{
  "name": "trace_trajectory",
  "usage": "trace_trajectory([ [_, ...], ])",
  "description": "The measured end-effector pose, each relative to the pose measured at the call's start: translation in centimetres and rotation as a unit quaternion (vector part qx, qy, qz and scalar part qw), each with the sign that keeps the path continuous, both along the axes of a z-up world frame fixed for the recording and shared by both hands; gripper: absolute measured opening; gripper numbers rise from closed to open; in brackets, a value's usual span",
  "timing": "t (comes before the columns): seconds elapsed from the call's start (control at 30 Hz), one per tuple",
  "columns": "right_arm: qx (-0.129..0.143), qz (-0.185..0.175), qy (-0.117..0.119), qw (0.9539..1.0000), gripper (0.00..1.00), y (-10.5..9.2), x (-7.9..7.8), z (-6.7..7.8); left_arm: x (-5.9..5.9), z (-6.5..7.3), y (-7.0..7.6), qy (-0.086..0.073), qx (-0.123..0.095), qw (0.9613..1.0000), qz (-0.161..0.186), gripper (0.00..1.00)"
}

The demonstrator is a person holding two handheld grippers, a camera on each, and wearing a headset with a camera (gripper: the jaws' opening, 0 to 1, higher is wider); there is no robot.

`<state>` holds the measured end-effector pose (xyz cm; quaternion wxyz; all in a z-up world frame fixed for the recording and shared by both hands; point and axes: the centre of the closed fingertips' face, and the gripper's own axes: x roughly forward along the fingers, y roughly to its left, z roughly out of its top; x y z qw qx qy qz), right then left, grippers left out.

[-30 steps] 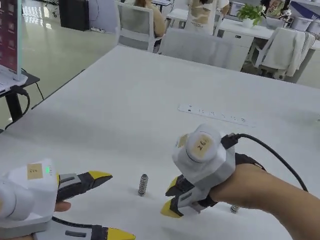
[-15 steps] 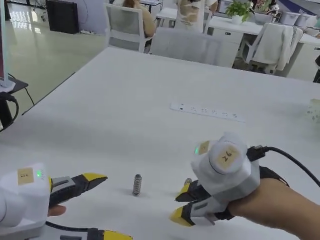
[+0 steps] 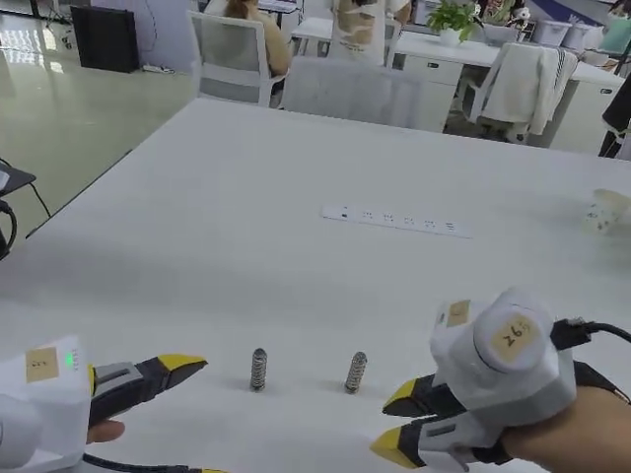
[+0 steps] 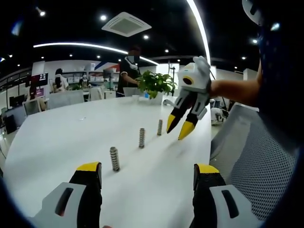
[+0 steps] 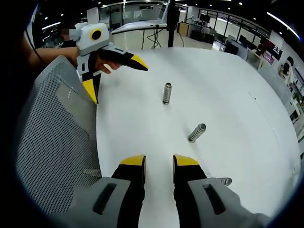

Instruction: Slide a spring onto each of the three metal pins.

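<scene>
Since the earlier frame my right tongs (image 3: pixel 387 430) have drawn back toward the worktop's (image 3: pixel 296 197) near edge, uncovering the second spring (image 3: pixel 356 372), upright beside the first spring (image 3: pixel 258 370). A third spring (image 5: pixel 223 181) stands just beside them. Their tips are slightly apart and empty, presumably let go so the spring stands alone. My left tongs (image 4: pixel 147 167) wait spread wide, empty, by the same edge.
</scene>
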<state>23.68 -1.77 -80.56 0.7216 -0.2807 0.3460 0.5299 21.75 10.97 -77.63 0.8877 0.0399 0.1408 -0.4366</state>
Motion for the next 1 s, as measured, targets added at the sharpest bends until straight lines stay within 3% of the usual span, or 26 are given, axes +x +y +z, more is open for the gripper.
trace_trajectory([
  [0.6,0.025,-0.093,-0.010,0.9953,0.22,-6.9,0.3,0.5,-0.1,-0.2,-0.8,0.006,0.003,0.9999,-0.008,0.75],
  [1.0,0.064,-0.123,-0.028,0.9900,0.29,-9.5,0.7,1.1,0.0,-0.2,-0.3,0.007,0.004,1.0000,0.001,0.76],
])
